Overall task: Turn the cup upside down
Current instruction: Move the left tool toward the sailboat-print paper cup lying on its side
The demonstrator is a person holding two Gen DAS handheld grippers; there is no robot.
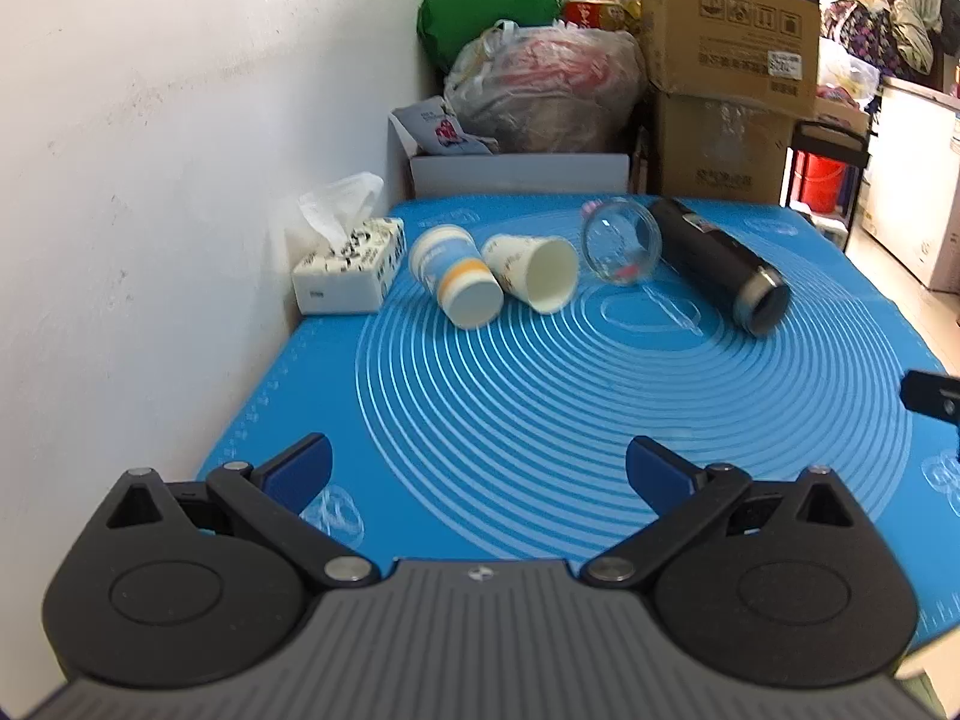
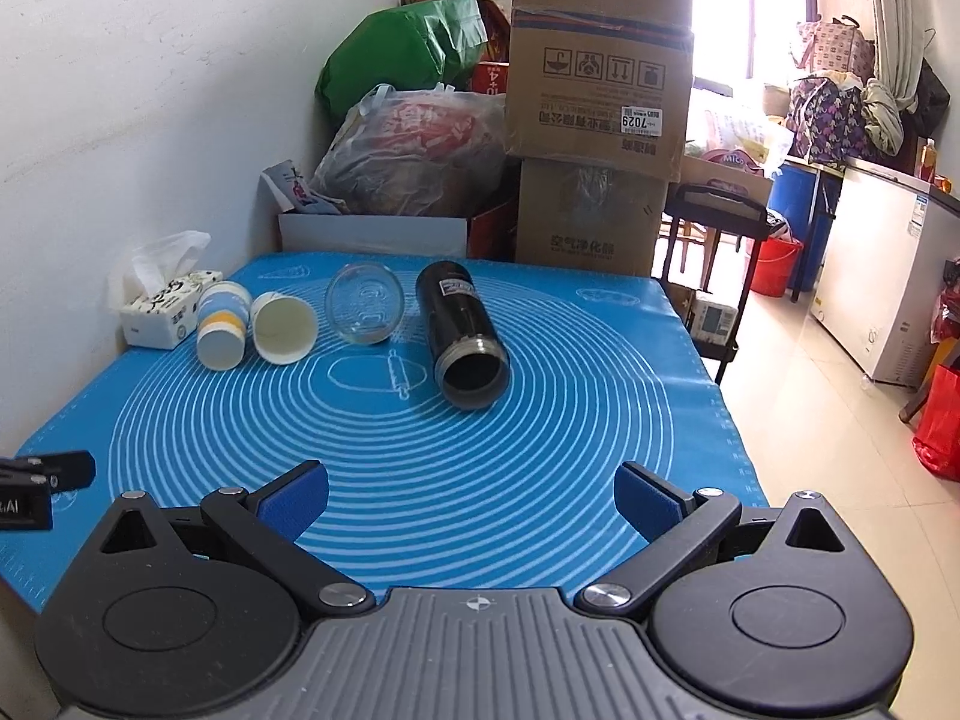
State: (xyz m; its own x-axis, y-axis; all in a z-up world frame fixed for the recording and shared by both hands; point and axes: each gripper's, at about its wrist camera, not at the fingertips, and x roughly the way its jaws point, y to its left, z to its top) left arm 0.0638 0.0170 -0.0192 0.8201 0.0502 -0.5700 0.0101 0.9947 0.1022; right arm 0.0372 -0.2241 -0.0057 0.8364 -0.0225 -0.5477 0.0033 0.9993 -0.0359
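Observation:
Several cups lie on their sides at the far part of a blue mat (image 1: 540,408): a blue-and-white paper cup with an orange band (image 1: 453,273), a white paper cup (image 1: 534,270) with its mouth toward me, a clear glass (image 1: 621,246) and a black flask (image 1: 720,261). They also show in the right wrist view: banded cup (image 2: 222,324), white cup (image 2: 282,327), glass (image 2: 364,303), flask (image 2: 462,339). My left gripper (image 1: 478,468) is open and empty, well short of the cups. My right gripper (image 2: 471,495) is open and empty, near the mat's front.
A tissue box (image 1: 351,267) stands by the white wall at the left. Cardboard boxes (image 1: 729,66), bags (image 1: 540,90) and a white box stand behind the table. The table's right edge drops to the floor (image 2: 810,420). The other gripper shows at the left edge (image 2: 42,474).

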